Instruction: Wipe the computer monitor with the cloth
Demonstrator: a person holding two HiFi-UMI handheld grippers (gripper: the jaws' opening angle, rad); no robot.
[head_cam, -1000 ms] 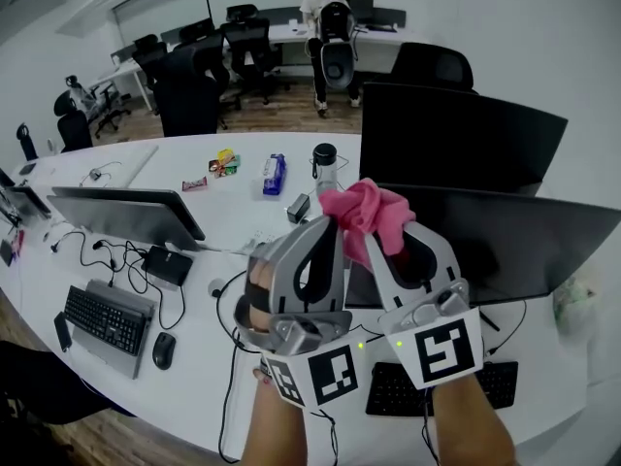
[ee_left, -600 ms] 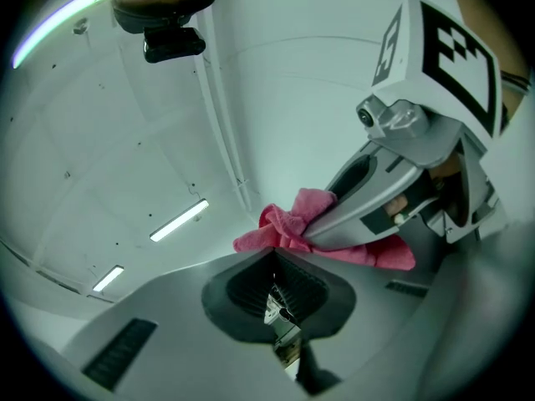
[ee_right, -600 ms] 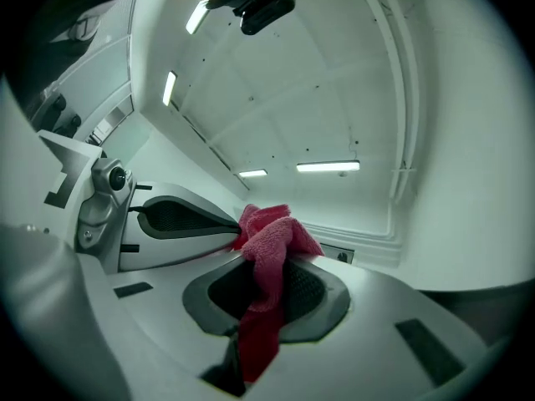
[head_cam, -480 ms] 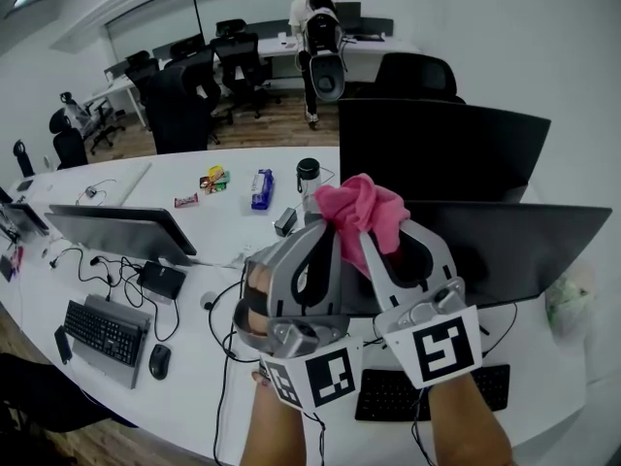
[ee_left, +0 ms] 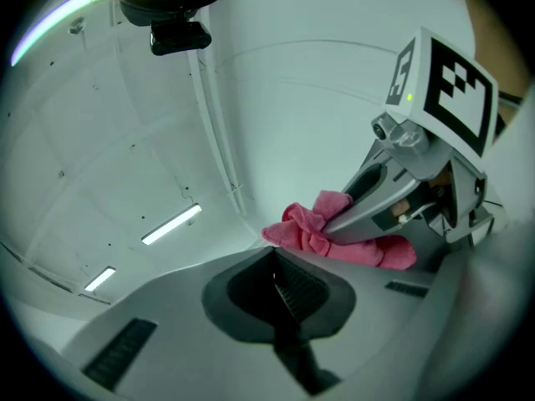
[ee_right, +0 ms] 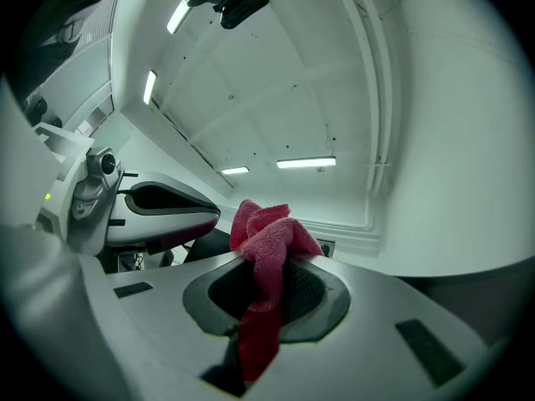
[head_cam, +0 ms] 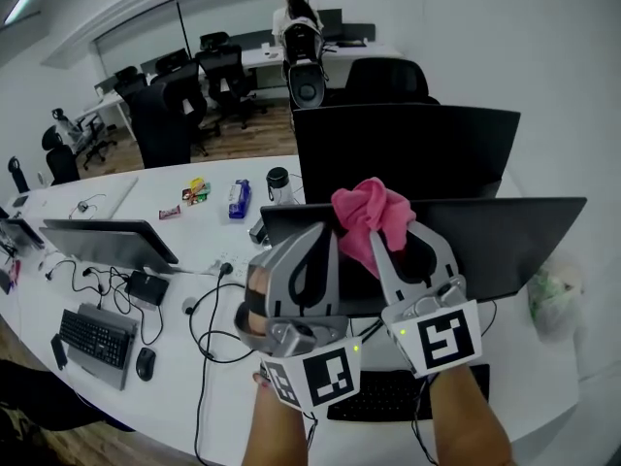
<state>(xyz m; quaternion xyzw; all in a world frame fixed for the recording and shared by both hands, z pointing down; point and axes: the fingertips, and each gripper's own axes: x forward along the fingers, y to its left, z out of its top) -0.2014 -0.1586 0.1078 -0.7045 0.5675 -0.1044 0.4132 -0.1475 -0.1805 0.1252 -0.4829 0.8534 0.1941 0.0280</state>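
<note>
In the head view both grippers point upward, side by side, in front of a wide dark monitor (head_cam: 514,246). My right gripper (head_cam: 375,235) is shut on a crumpled pink cloth (head_cam: 371,212) that bulges above its tips. My left gripper (head_cam: 327,231) is shut with nothing in it, just left of the cloth. In the right gripper view the cloth (ee_right: 271,239) is pinched between the jaws of the right gripper (ee_right: 272,284) and hangs down between them. The left gripper view has the left gripper (ee_left: 275,267) shut and empty, and the cloth (ee_left: 333,237) beside it.
A second dark monitor (head_cam: 408,149) stands behind the near one. On the white desk (head_cam: 199,401) are a black keyboard (head_cam: 408,398), cables, a bottle (head_cam: 278,184), snack packs (head_cam: 238,199), and another monitor (head_cam: 107,241) with keyboard (head_cam: 92,333) and mouse (head_cam: 146,362). Office chairs (head_cam: 165,115) and a person (head_cam: 296,22) are behind.
The view has swung right, so the desk and monitors slid left and the near monitor sits more squarely behind the grippers. Both grippers stay shut together, the cloth still held.
</note>
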